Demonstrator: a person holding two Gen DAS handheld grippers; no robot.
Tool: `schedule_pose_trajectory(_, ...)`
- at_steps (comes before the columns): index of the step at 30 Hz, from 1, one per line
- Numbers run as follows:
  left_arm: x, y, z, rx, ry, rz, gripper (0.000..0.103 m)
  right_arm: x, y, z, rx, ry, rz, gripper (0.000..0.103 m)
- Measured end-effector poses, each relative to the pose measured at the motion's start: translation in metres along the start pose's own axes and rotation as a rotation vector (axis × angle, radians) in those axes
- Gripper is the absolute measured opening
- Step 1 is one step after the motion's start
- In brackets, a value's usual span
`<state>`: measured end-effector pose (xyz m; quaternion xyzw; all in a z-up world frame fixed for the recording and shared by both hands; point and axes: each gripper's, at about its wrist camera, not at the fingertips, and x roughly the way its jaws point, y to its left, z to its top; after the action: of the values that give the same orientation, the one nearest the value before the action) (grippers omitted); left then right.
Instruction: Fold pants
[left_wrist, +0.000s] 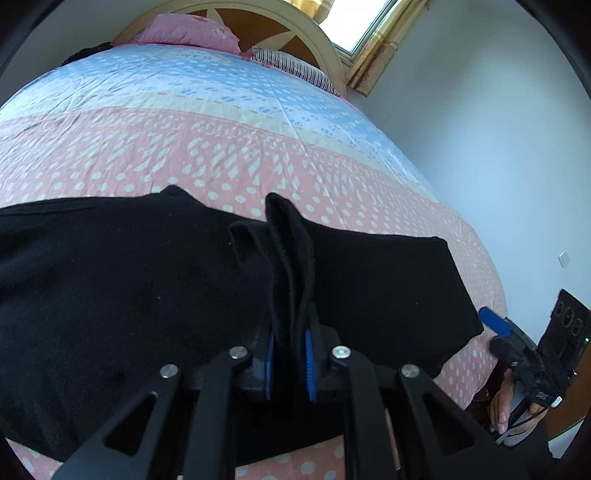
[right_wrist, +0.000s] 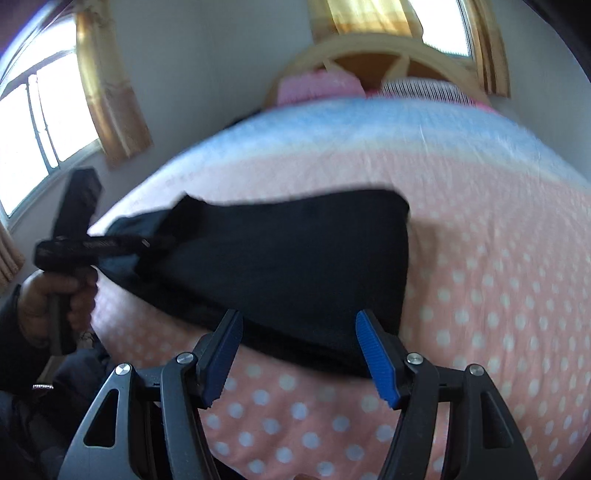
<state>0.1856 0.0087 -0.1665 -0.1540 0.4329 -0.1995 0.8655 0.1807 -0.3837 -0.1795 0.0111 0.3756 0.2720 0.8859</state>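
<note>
Black pants (left_wrist: 110, 295) lie spread across the pink dotted bedspread (left_wrist: 221, 155). My left gripper (left_wrist: 290, 354) is shut on a bunched fold of the pants, which sticks up between its blue pads. In the right wrist view the pants (right_wrist: 295, 266) lie as a folded dark slab, and the left gripper (right_wrist: 147, 242) grips their left end. My right gripper (right_wrist: 299, 354) is open and empty, just over the near edge of the pants. It also shows at the right edge of the left wrist view (left_wrist: 495, 325).
A pink pillow (left_wrist: 188, 31) and a striped pillow (left_wrist: 291, 66) lie by the wooden headboard (left_wrist: 266, 22). Windows with yellow curtains (right_wrist: 110, 92) stand behind the bed. A wall (left_wrist: 498, 147) runs along the bed's right side.
</note>
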Motion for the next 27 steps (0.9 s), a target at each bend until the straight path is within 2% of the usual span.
schedule_pose_trajectory(4,-0.003,0.003,-0.001,-0.001,-0.003,0.015,0.024,-0.008,-0.003,0.0,-0.008,-0.009,0.021,0.065)
schedule_pose_trajectory(5,-0.006,0.003,-0.001,0.004,-0.008,0.028,0.028,-0.009,-0.005,-0.001,0.0,-0.017,0.027,0.065)
schedule_pose_trajectory(6,-0.01,0.002,-0.001,0.009,-0.021,0.043,0.033,-0.011,-0.007,-0.001,0.011,-0.025,0.031,0.065)
schedule_pose_trajectory(10,-0.023,0.003,0.007,0.016,-0.081,0.065,0.039,-0.025,-0.003,0.007,0.015,-0.098,0.027,0.065)
schedule_pose_trajectory(12,-0.025,0.005,0.013,0.016,-0.115,0.083,0.053,-0.027,0.007,0.014,-0.006,-0.121,0.028,0.065)
schedule_pose_trajectory(13,-0.024,0.005,0.017,0.025,-0.126,0.103,0.055,-0.025,0.011,0.017,-0.017,-0.12,0.031,0.065)
schedule_pose_trajectory(18,-0.004,0.007,0.023,0.071,-0.068,0.271,0.058,-0.001,0.038,0.027,-0.079,-0.073,0.068,0.066)
schedule_pose_trajectory(20,0.003,0.009,0.018,0.095,-0.04,0.312,0.062,0.019,0.044,0.023,-0.099,-0.001,0.064,0.066)
schedule_pose_trajectory(22,0.002,0.009,0.015,0.115,-0.056,0.313,0.063,0.034,0.045,0.016,-0.112,0.061,0.032,0.066)
schedule_pose_trajectory(24,-0.003,0.013,0.012,0.114,-0.059,0.293,0.063,0.028,0.048,0.012,-0.147,0.024,0.022,0.066)
schedule_pose_trajectory(27,-0.018,0.021,0.015,0.104,-0.077,0.281,0.063,0.018,0.048,0.011,-0.124,-0.006,0.056,0.066)
